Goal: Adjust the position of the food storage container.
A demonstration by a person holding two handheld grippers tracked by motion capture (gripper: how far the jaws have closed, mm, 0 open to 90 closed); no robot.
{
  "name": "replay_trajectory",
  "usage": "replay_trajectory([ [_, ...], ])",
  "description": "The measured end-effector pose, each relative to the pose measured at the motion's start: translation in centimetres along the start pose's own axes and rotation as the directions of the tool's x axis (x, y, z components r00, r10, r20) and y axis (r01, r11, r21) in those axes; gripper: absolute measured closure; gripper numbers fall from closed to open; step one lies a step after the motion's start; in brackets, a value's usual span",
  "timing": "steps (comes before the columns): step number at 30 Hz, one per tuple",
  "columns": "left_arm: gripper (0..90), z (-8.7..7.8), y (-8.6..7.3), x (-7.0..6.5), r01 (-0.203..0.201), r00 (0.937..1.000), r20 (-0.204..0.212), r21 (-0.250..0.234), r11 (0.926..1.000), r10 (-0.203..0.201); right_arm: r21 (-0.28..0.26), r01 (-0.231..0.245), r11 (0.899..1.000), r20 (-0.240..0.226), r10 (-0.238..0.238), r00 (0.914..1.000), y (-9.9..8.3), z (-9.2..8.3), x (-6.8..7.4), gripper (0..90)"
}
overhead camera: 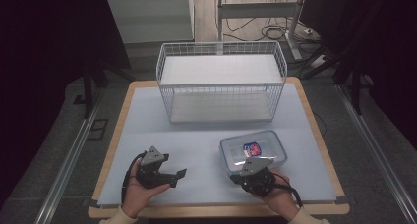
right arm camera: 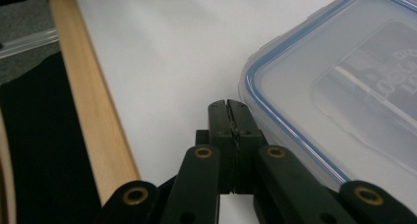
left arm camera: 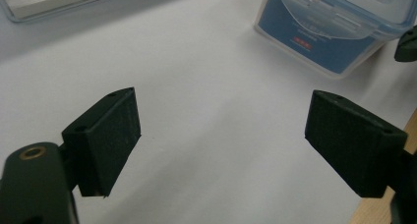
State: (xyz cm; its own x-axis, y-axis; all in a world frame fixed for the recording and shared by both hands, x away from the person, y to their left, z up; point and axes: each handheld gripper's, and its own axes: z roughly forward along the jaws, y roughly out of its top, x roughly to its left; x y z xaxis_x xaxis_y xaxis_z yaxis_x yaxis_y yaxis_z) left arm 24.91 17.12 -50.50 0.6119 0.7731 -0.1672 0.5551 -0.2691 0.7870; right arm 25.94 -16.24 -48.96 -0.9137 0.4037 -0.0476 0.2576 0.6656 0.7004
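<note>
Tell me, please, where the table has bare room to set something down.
The widest bare patch lies between the wire basket and the left gripper, left of the lidded box. It is crowded where the right gripper sits against that box.

surface: wood-edged table with pale blue-white top | on it: white wire basket; clear blue-rimmed lidded plastic box
</note>
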Motion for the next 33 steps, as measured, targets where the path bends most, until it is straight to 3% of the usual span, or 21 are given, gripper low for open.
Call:
replay_trajectory([
  [5, 13.5, 0.1, -0.1, 0.1, 0.000, 1.0000, 0.000, 0.006, 1.0000, 0.000, -0.021, -0.048, 0.999, 0.041, 0.048, 0.9980, 0.7, 1.0, -0.3, 89.7],
  [15, 13.5, 0.1, -0.2, 0.2, 0.001, 1.0000, -0.001, 0.008, 1.0000, -0.001, -0.037, -0.064, 0.997, 0.078, 0.067, 0.9946, 1.8, 2.4, -0.7, 89.7],
  [19, 13.5, 0.2, -0.2, 0.1, -0.002, 1.0000, 0.002, 0.012, 0.9999, 0.002, -0.060, -0.061, 0.996, 0.054, 0.064, 0.9965, 1.8, 1.4, -0.5, 89.6],
  [21, 13.5, 0.3, -0.2, 0.1, -0.001, 1.0000, 0.004, 0.013, 0.9999, 0.001, -0.086, -0.055, 0.995, 0.067, 0.061, 0.9959, 1.6, -0.2, -0.5, 89.7],
  [22, 13.5, 0.3, -0.2, 0.1, 0.000, 1.0000, 0.004, 0.013, 0.9999, 0.000, -0.116, -0.067, 0.991, 0.090, 0.077, 0.9929, 1.4, -1.9, -1.1, 89.7],
  [24, 13.5, 0.3, -0.2, 0.2, 0.004, 1.0000, 0.005, 0.013, 0.9999, -0.004, -0.132, -0.077, 0.988, 0.104, 0.091, 0.9905, 1.3, -2.7, -1.5, 89.7],
  [28, 13.5, 0.3, -0.2, 0.2, 0.011, 0.9999, 0.010, 0.011, 0.9999, -0.012, -0.203, -0.146, 0.968, 0.190, 0.185, 0.9642, 0.2, -6.8, -4.7, 89.7],
  [29, 13.5, 0.3, -0.2, 0.2, 0.012, 0.9999, 0.011, 0.010, 0.9999, -0.012, -0.224, -0.193, 0.955, 0.221, 0.242, 0.9448, -0.6, -8.2, -6.5, 89.7],
  [30, 13.5, 0.3, -0.2, 0.3, 0.014, 0.9998, 0.012, 0.011, 0.9999, -0.014, -0.227, -0.208, 0.951, 0.245, 0.263, 0.9331, -1.0, -8.7, -7.4, 89.7],
  [31, 13.5, 0.3, -0.2, 0.3, 0.014, 0.9998, 0.012, 0.011, 0.9999, -0.014, -0.227, -0.208, 0.951, 0.245, 0.263, 0.9331, -1.0, -8.7, -7.4, 89.7],
  [33, 13.5, 0.4, -0.2, 0.4, 0.017, 0.9998, 0.012, 0.013, 0.9998, -0.017, -0.221, -0.241, 0.945, 0.304, 0.302, 0.9037, -2.2, -9.2, -9.2, 89.7],
])
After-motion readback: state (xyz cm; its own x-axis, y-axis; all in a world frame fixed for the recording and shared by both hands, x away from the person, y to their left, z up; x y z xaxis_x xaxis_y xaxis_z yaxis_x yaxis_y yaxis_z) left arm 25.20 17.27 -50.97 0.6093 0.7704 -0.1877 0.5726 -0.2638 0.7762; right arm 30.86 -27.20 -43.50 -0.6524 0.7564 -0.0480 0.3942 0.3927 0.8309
